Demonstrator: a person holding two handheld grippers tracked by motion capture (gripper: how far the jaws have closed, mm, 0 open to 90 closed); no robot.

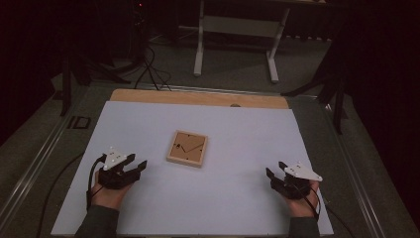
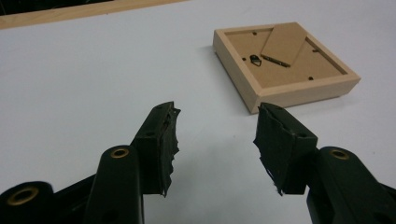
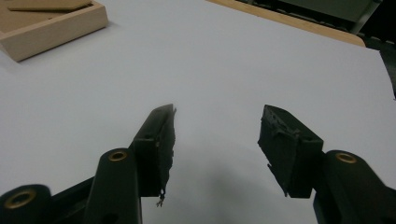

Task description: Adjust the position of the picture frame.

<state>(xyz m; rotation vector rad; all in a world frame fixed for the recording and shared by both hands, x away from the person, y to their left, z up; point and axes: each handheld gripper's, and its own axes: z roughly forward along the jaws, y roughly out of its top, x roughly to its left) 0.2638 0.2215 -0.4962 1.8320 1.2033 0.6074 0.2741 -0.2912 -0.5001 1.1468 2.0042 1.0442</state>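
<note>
Two claws rest low on the white table (image 1: 148, 124), one at each side, and both stand open with nothing between the jaws: your left claw (image 1: 136, 164) is well open, your right claw (image 1: 275, 170) also, and each holds only air. The wooden frame (image 1: 187, 148) lies flat near the middle of the table, back side up, a little nearer to your left claw and well apart from the right one.

Some risks I judge from here. The frame is low and wide, so if you take it from above across its full width, the jaws may not span it and may slip off the edge. If you push on one corner from the side, it will probably slide or turn on the smooth sheet instead of lifting. The folding stand (image 2: 284, 44) on the back is thin and seems only lightly attached; a jaw that catches it could bend it or flip the frame. The small metal hanger (image 2: 255, 59) is also easy to snag. The torn tape on the pads (image 2: 169, 140) could reduce the grip.

What is hard to see: the front of the frame is hidden against the table, so I cannot tell if it has glass. In the right gripper view, the frame (image 3: 51, 23) is cut off at the corner. The room behind the table is too dark to read.
</note>
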